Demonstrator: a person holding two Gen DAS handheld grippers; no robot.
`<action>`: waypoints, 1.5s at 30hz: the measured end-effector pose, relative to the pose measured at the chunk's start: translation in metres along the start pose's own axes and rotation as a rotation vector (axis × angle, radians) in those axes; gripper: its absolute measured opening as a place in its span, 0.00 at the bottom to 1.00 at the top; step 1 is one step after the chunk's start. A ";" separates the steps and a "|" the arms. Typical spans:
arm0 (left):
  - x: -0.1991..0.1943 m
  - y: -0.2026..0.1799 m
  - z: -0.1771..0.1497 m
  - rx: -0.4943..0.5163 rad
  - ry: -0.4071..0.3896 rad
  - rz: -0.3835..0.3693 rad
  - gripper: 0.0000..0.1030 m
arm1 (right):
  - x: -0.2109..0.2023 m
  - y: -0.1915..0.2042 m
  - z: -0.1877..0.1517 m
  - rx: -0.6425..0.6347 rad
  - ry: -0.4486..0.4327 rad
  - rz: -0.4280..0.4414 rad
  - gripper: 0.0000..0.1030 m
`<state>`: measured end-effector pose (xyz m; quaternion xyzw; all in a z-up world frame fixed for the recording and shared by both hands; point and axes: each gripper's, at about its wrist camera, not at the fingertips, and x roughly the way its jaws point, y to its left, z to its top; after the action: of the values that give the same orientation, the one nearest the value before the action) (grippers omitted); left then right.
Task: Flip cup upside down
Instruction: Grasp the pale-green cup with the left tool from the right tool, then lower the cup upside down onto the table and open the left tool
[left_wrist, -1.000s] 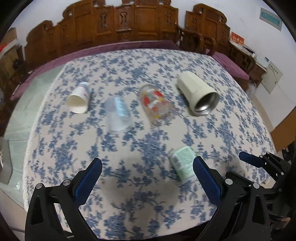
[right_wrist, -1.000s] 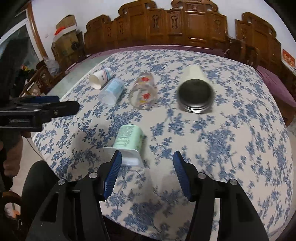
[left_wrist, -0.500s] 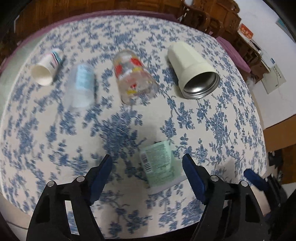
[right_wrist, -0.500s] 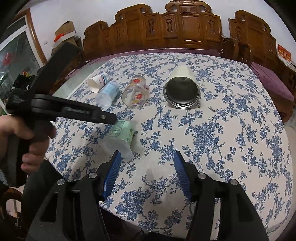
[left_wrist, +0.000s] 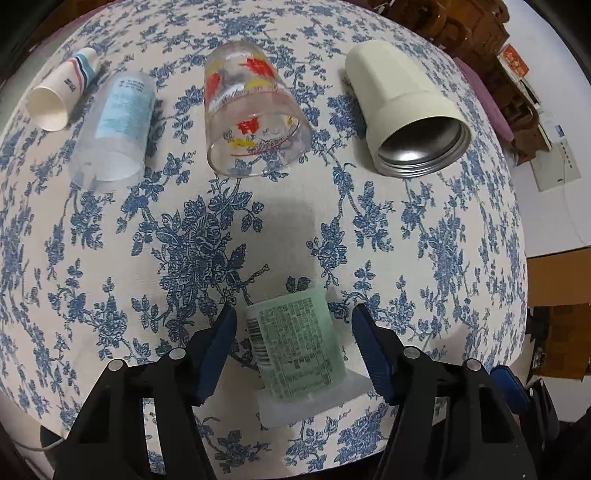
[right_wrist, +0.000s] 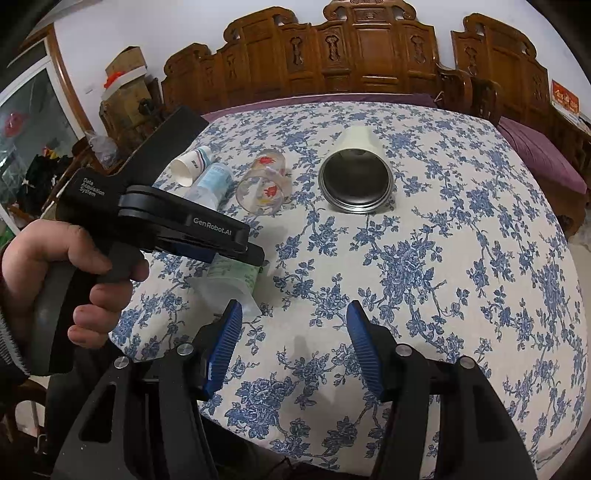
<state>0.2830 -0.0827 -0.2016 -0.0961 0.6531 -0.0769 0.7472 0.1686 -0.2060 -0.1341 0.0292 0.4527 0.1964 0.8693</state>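
Lowered since earlier over green cup, left gripper open, jaws astride its sides; long axis pointing far. Right gripper open, empty, farther right.

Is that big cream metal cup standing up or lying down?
Lying down: the cream cup rests on its side on the tablecloth, its open steel mouth facing the camera.

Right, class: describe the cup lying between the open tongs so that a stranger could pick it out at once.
On the blue-flowered tablecloth, four cups lie in a far row; one lies alone nearer the edge. That is the green yogurt cup, on its side between the open left tongs. Only it is pale green, with printed text, a barcode and a square white rim.
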 end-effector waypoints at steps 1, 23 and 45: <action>0.002 0.001 0.001 -0.001 0.004 0.003 0.57 | 0.001 0.000 -0.001 0.000 0.002 0.000 0.59; -0.025 0.007 0.010 0.118 -0.288 -0.020 0.43 | 0.021 -0.024 0.006 0.042 0.014 -0.053 0.60; -0.021 0.004 -0.031 0.297 -0.620 0.136 0.43 | 0.035 -0.032 0.009 0.069 0.017 -0.070 0.60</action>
<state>0.2496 -0.0755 -0.1860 0.0387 0.3816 -0.0882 0.9193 0.2040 -0.2218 -0.1632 0.0417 0.4675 0.1504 0.8701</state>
